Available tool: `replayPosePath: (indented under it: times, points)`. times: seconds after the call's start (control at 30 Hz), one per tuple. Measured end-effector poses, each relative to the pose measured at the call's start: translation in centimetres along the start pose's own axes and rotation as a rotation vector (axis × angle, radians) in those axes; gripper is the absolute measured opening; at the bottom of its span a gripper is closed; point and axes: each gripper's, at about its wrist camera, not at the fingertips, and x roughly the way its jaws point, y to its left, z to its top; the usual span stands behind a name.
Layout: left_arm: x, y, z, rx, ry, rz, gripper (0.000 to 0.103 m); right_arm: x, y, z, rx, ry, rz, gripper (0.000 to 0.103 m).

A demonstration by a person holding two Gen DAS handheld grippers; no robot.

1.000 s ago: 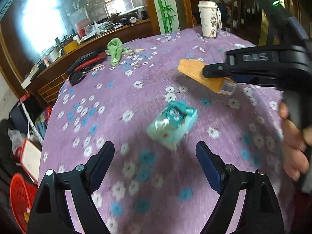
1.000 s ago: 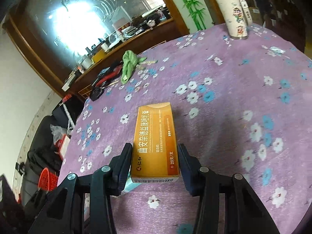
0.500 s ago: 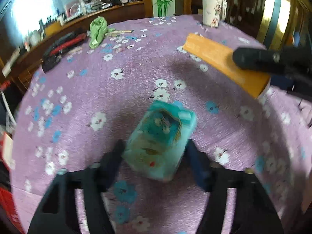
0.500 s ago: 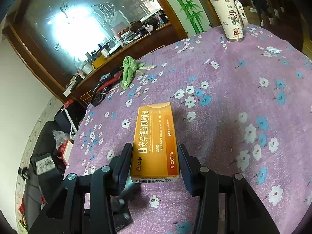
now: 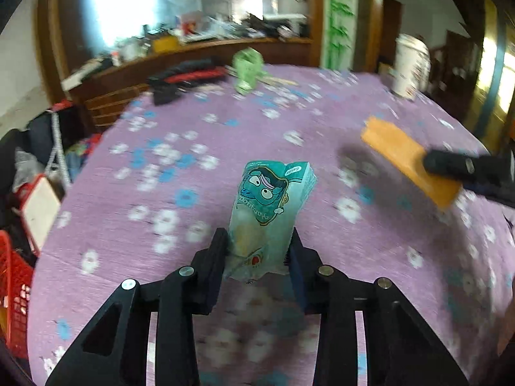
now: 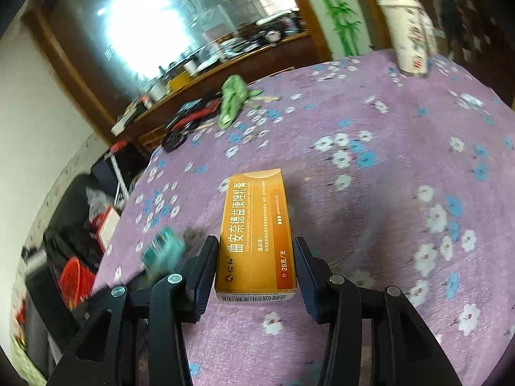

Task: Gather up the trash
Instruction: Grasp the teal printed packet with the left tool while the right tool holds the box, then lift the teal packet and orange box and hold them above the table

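Observation:
A teal tissue packet (image 5: pixel 267 212) with a cartoon face stands between the jaws of my left gripper (image 5: pixel 257 251). The jaws are closing and both pads press its sides, squeezing it narrow, above the purple flowered tablecloth (image 5: pixel 180 225). My right gripper (image 6: pixel 256 257) is shut on an orange medicine box (image 6: pixel 257 228), held just over the cloth. The left wrist view shows that orange box (image 5: pixel 405 164) at the right, with the right gripper's black finger over its end. In the right wrist view the teal packet (image 6: pixel 162 251) is a blur at lower left.
A tall white printed cup (image 5: pixel 410 64) stands at the table's far right. A crumpled green cloth (image 5: pixel 248 69) and black-and-red tools (image 5: pixel 186 77) lie along the far edge. Off the left edge are a red basket (image 5: pixel 14 296) and piled clutter.
My left gripper moved in over the teal packet, then closed its jaws on it and tipped it upright. The right gripper kept its hold on the orange box and shifted a little.

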Motion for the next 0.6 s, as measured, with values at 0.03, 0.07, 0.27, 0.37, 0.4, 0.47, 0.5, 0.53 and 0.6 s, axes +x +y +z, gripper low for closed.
replayPosePath:
  times: [0.03,0.07,0.27,0.37,0.4,0.47,0.5,0.53,0.6]
  points:
    - [0.0,0.4,0.0,-0.013,-0.006,0.018,0.035,0.1,0.9,-0.3,-0.037,-0.001,-0.013,0.05]
    - [0.0,0.8,0.0,-0.023,-0.008,0.027,0.035,0.2,1.5,-0.6,-0.063,-0.003,-0.022,0.05]
    - [-0.2,2.5,0.1,-0.053,-0.019,0.036,0.035,0.6,3.9,-1.7,-0.156,-0.006,-0.033,0.05]
    - [-0.6,2.6,0.1,-0.048,-0.029,0.045,0.035,0.9,4.5,-2.1,-0.183,0.002,-0.03,0.05]
    - [-0.7,2.6,0.2,-0.048,-0.034,0.046,0.035,0.9,4.7,-2.2,-0.19,0.003,-0.032,0.05]
    - [-0.9,2.6,0.2,-0.052,-0.041,0.045,0.035,1.1,4.9,-2.4,-0.201,0.003,-0.034,0.05]
    - [-1.0,2.7,0.2,-0.054,-0.042,0.043,0.035,1.1,4.9,-2.4,-0.202,0.003,-0.035,0.05]
    - [-1.0,2.8,0.3,-0.057,-0.041,0.039,0.035,1.1,4.9,-2.4,-0.2,0.003,-0.034,0.051]
    - [-1.2,2.8,0.3,-0.06,-0.043,0.039,0.035,1.1,4.8,-2.4,-0.198,0.003,-0.036,0.05]
